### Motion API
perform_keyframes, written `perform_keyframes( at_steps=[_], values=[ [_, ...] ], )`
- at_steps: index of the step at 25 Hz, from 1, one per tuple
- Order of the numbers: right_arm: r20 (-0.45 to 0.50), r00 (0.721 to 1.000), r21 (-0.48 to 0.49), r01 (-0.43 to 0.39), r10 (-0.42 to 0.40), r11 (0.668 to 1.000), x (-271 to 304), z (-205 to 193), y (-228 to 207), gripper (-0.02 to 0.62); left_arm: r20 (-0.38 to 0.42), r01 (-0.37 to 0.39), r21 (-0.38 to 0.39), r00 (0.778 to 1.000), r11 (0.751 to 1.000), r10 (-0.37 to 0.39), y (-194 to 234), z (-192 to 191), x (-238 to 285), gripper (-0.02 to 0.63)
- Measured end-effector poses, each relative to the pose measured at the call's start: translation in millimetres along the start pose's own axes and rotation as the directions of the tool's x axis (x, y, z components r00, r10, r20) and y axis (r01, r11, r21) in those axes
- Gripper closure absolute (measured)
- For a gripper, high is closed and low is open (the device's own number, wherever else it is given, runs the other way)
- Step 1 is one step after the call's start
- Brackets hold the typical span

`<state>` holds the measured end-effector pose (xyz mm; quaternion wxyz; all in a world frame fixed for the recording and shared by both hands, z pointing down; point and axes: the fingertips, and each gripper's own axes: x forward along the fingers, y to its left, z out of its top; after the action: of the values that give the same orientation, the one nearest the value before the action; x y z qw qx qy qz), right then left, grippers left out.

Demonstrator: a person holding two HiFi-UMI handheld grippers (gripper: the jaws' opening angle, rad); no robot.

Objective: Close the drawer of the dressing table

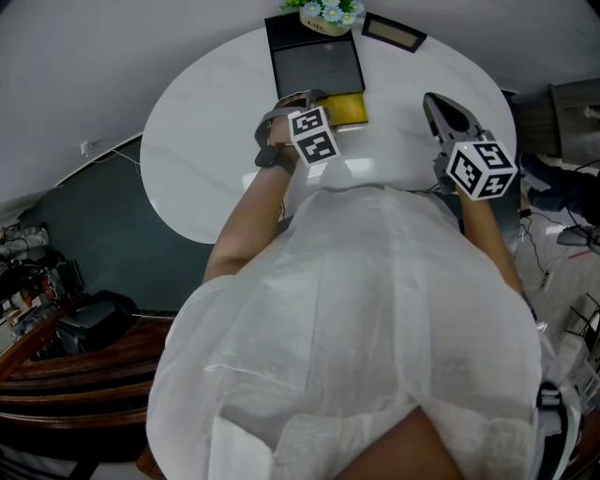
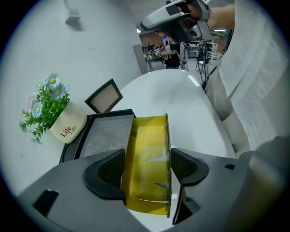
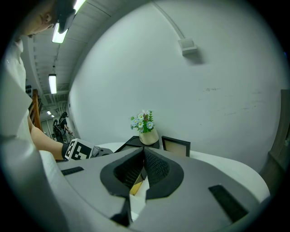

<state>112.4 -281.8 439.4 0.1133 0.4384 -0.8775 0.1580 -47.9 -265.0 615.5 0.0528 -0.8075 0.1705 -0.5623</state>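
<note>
Head view shows a black box [image 1: 314, 56] at the far side of the white table [image 1: 206, 150]. Its yellow drawer [image 1: 347, 110] sticks out of the near side, toward the person. The left gripper [image 1: 302, 97] hangs right over the drawer. The right gripper [image 1: 439, 108] is well off to the right, so nothing holds the box. I think a hard push could slide the whole box back toward the flower pot [image 1: 330, 14]. A push on only one end could twist the drawer so it sticks.

Left gripper view shows the jaws apart, one on each side of the drawer, and neither pad squeezes it. The drawer's long side runs along the front of the box. Its open top faces up, and its front wall faces the person.

Right gripper view shows jaws pressed together, with nothing held.
</note>
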Motion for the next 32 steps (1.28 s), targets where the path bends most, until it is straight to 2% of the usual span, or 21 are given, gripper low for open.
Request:
perform_keyframes(
  at_steps=[4, 5, 6, 7, 8, 11, 14, 16, 19, 22, 25, 32],
  values=[
    [0.002, 1.000, 0.002, 0.002, -0.002, 1.000, -0.8, -0.3, -1.0, 0.584, 0.002, -0.011, 0.005, 1.000, 1.000, 0.011, 12.9, 2.6, -3.2, 0.256],
    [0.002, 1.000, 0.003, 0.003, -0.003, 1.000, -1.1, -0.5, -1.1, 0.584, 0.011, -0.045, -0.007, 0.999, 0.999, 0.045, 22.3, 3.1, -5.8, 0.286],
    [0.001, 1.000, 0.004, 0.003, -0.003, 1.000, -1.4, -0.7, -1.1, 0.586, 0.022, -0.085, -0.028, 0.996, 0.996, 0.086, 34.6, 3.3, -9.3, 0.375],
    [0.001, 1.000, 0.004, 0.003, -0.003, 1.000, -1.4, -0.7, -1.1, 0.586, 0.030, -0.112, -0.051, 0.993, 0.992, 0.114, 46.9, 3.3, -12.9, 0.400],
    [0.001, 1.000, 0.003, 0.003, -0.003, 1.000, -1.4, -0.5, -1.1, 0.586, 0.037, -0.117, -0.070, 0.992, 0.991, 0.119, 57.0, 3.6, -16.2, 0.399],
    [0.008, 1.000, 0.006, 0.006, -0.006, 1.000, -2.5, 0.2, -1.8, 0.584, 0.046, -0.057, -0.062, 0.997, 0.996, 0.060, 67.5, 6.7, -21.9, 0.353],
    [0.010, 1.000, 0.013, 0.015, -0.015, 1.000, -5.5, -0.9, -5.2, 0.586, 0.051, 0.044, -0.039, 0.998, 0.998, -0.042, 53.4, 10.3, -22.6, 0.321],
    [0.008, 1.000, 0.016, 0.019, -0.019, 1.000, -6.4, -2.6, -7.0, 0.586, 0.049, 0.121, -0.039, 0.992, 0.992, -0.119, 36.1, 10.2, -20.3, 0.292],
    [0.005, 1.000, 0.017, 0.021, -0.021, 1.000, -6.3, -3.5, -7.6, 0.586, 0.016, 0.207, -0.036, 0.978, 0.978, -0.206, 12.7, 4.0, -13.3, 0.211],
    [0.006, 1.000, 0.016, 0.021, -0.021, 1.000, -6.0, -3.4, -6.7, 0.584, -0.052, 0.205, 0.015, 0.978, 0.979, -0.204, 3.7, -10.4, -4.0, 0.149],
    [0.005, 1.000, 0.016, 0.017, -0.017, 1.000, -5.7, -4.7, -5.3, 0.586, -0.096, 0.190, 0.021, 0.978, 0.982, -0.187, 2.5, -23.7, 3.7, 0.138],
    [0.004, 1.000, 0.017, 0.020, -0.020, 1.000, -7.7, -4.7, -6.8, 0.586, -0.091, 0.118, 0.042, 0.989, 0.992, -0.114, 10.5, -28.5, 11.6, 0.139]
  ],
)
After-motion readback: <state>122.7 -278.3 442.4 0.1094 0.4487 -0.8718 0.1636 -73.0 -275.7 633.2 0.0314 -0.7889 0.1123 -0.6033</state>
